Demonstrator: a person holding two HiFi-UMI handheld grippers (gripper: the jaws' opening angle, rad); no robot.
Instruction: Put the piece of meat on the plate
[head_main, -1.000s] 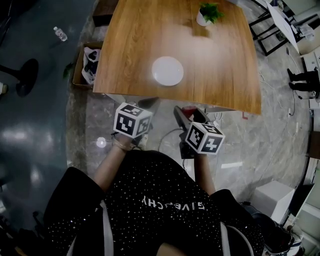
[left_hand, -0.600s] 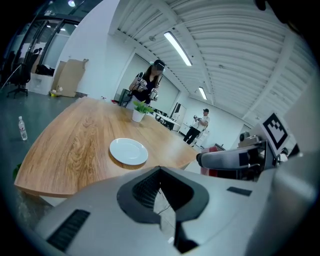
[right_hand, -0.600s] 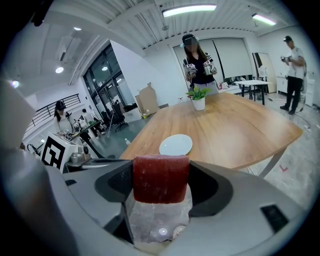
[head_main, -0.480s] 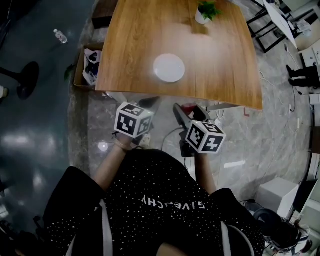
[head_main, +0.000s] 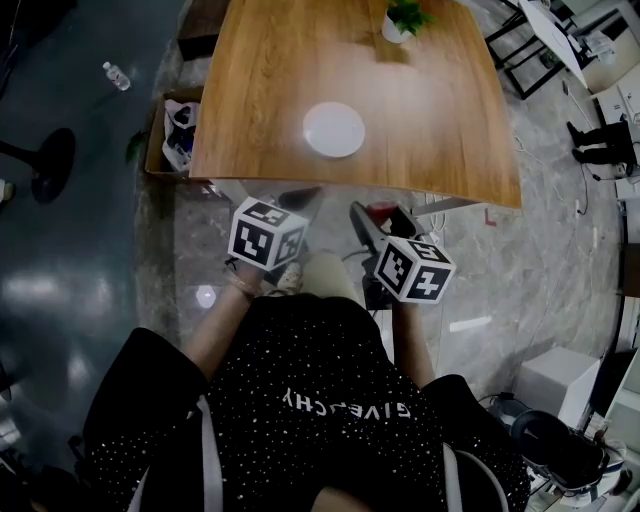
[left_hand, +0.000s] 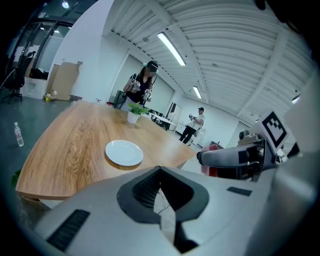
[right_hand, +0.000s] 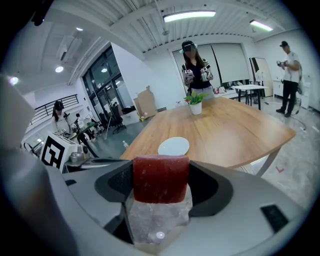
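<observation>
A white plate (head_main: 334, 129) lies empty on the wooden table (head_main: 440, 120), near its front edge; it also shows as the plate (left_hand: 124, 152) and the plate (right_hand: 174, 146). A dark red block of meat (right_hand: 161, 179) sits between the jaws of my right gripper (right_hand: 161, 172), which is shut on it. In the head view the right gripper (head_main: 378, 218) hangs over the floor just short of the table edge, with the meat (head_main: 381, 211) at its tip. My left gripper (head_main: 298, 198) is beside it, shut and holding nothing (left_hand: 160, 172).
A potted plant (head_main: 402, 18) stands at the table's far side. A cardboard box (head_main: 170, 135) sits on the floor left of the table, and a water bottle (head_main: 116, 75) lies beyond it. People stand behind the table (right_hand: 196, 70). A white box (head_main: 555, 385) is at the right.
Both grippers stay just short of the table's front edge, the right one still holding the meat. A pale shape has come into view on the floor between the two grippers.
</observation>
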